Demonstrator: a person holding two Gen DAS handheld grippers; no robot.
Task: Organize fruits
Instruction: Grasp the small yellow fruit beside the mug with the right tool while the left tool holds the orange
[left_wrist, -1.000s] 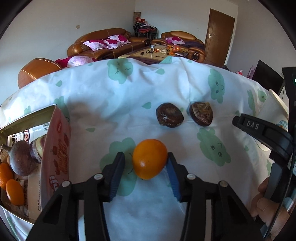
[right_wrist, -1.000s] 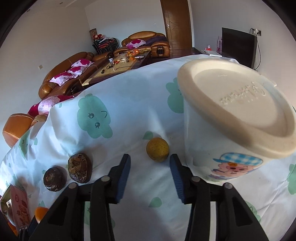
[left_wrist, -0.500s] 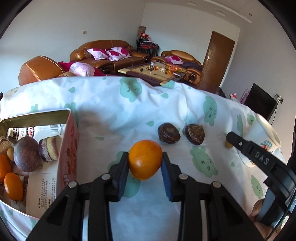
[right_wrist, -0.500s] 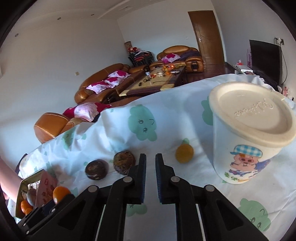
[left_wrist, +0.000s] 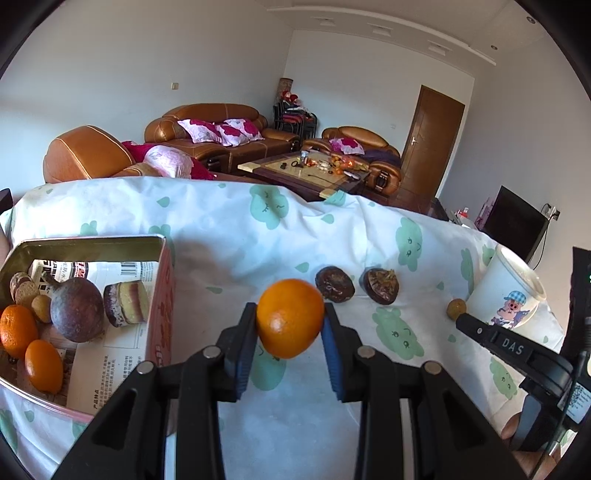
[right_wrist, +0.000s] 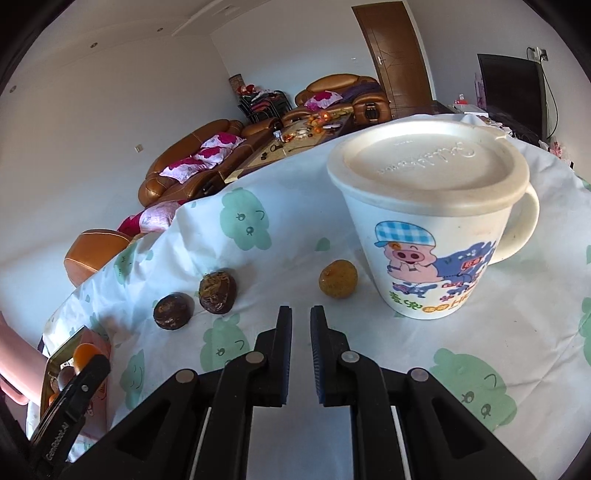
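Cloth-covered table (left_wrist: 229, 229) carries tin (left_wrist: 164, 295), mug (right_wrist: 424, 236), perhaps passionfruits (left_wrist: 334, 284).

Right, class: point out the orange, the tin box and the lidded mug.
orange (left_wrist: 290, 317), left wrist view, middle of its peel.
tin box (left_wrist: 88, 243), left wrist view, far rim.
lidded mug (right_wrist: 424, 258), right wrist view, printed side wall.

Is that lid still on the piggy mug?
Yes, the cream lid sits flat on the cartoon pig mug, covering its whole mouth.
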